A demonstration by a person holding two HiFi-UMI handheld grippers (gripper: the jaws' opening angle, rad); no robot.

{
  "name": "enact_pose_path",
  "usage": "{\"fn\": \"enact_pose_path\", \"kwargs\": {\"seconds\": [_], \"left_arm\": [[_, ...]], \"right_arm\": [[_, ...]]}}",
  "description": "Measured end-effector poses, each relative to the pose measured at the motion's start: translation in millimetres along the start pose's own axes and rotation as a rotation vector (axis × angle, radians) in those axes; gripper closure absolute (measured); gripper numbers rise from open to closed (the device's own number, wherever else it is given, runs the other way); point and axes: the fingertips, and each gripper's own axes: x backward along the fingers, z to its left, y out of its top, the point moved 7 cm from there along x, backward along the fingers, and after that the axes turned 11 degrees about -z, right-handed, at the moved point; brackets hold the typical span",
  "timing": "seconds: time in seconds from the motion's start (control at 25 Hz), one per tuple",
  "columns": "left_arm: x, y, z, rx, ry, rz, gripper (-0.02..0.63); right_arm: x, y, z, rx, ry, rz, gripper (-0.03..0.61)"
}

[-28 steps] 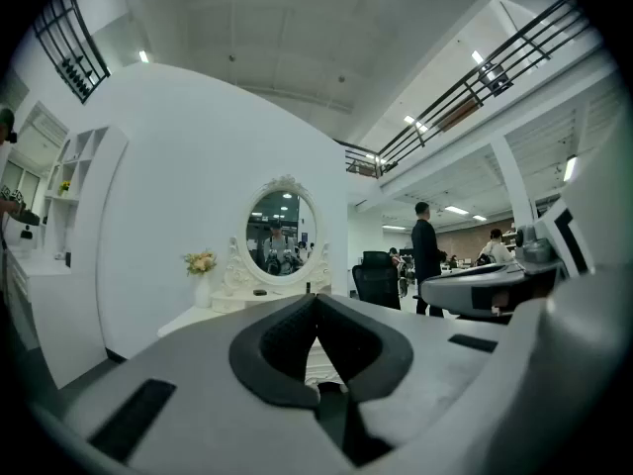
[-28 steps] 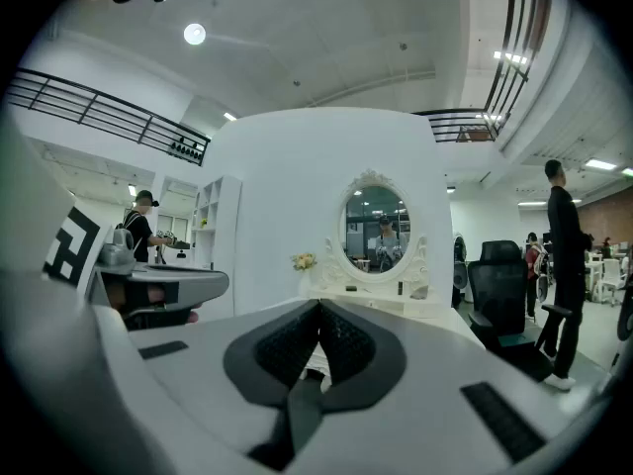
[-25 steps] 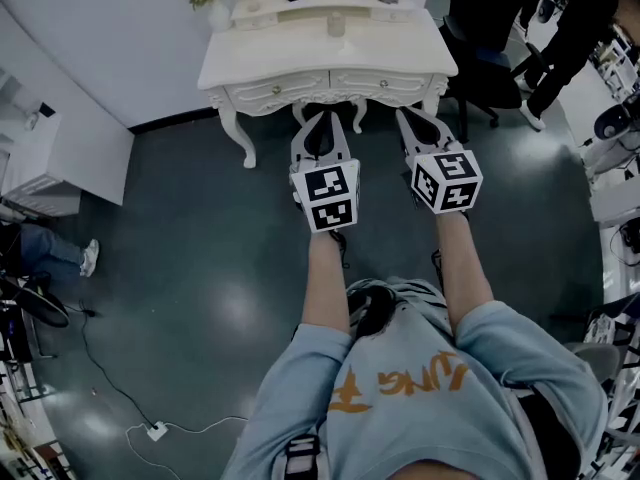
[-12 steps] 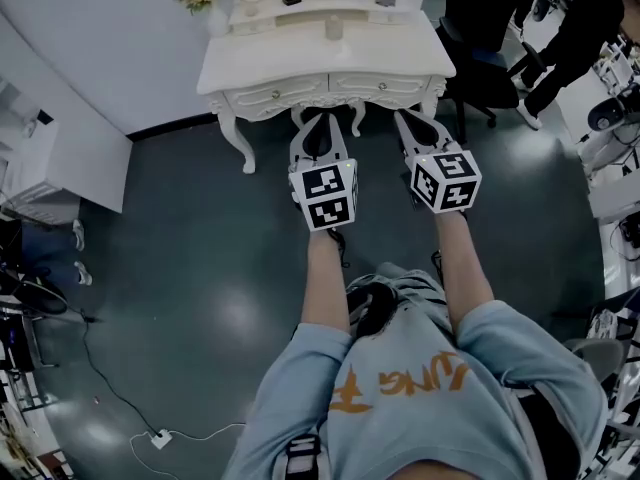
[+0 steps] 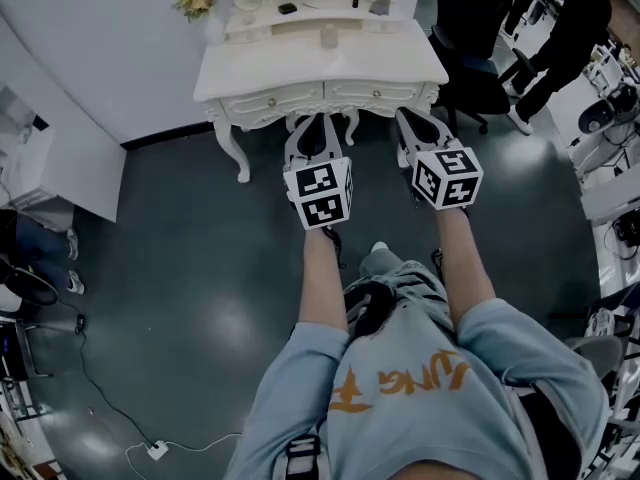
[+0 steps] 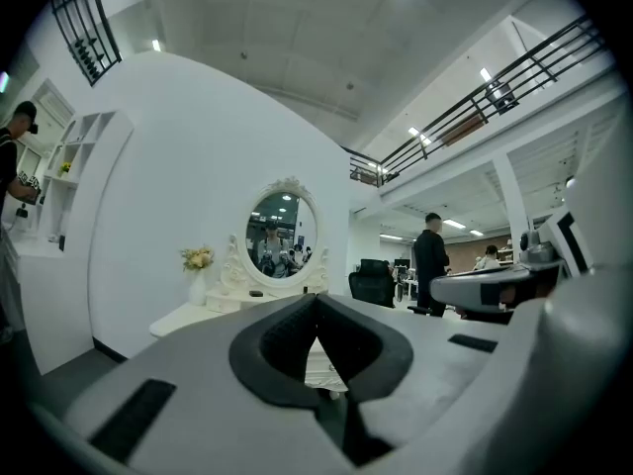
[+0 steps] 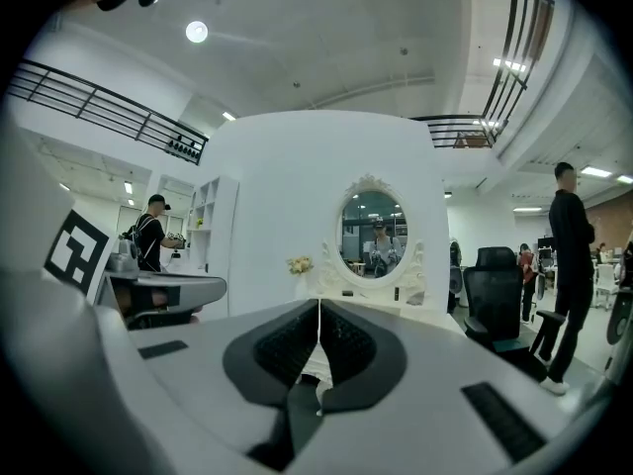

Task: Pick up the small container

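The small container [image 5: 329, 36], a pale little cylinder, stands on the top of the white dressing table [image 5: 250, 72], below its shelf. Both grippers are held out over the dark floor, just in front of the table's drawers. My left gripper [image 5: 318, 120] is shut with nothing between its jaws; its tips meet in the left gripper view [image 6: 316, 299]. My right gripper [image 5: 405, 118] is also shut and empty, its jaws pressed together [image 7: 318, 305]. Both point at the table and its oval mirror [image 7: 374, 230]. The jaws hide the container in both gripper views.
A vase of flowers [image 5: 198, 0] stands at the table's left end and small dark items lie on its shelf. A black office chair [image 5: 470, 76] stands close at the right, with a person in black [image 5: 565, 28] beyond. A white cabinet [image 5: 55, 163] is at the left, a cable [image 5: 110, 388] on the floor.
The dressing table has come a little nearer and both grippers have edged toward its front. Both stay shut and empty.
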Motion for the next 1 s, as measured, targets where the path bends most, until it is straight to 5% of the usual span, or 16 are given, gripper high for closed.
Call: {"fn": "enact_pose_path", "kwargs": {"seconds": [0.56, 1.0], "left_arm": [[-23, 27, 34, -0.013, 0.049, -0.091, 0.592], [-102, 12, 41, -0.033, 0.012, -0.091, 0.592]], "right_arm": [[-27, 33, -10, 0.052, 0.016, -0.085, 0.549], [-85, 20, -75, -0.028, -0.03, -0.104, 0.549]]}}
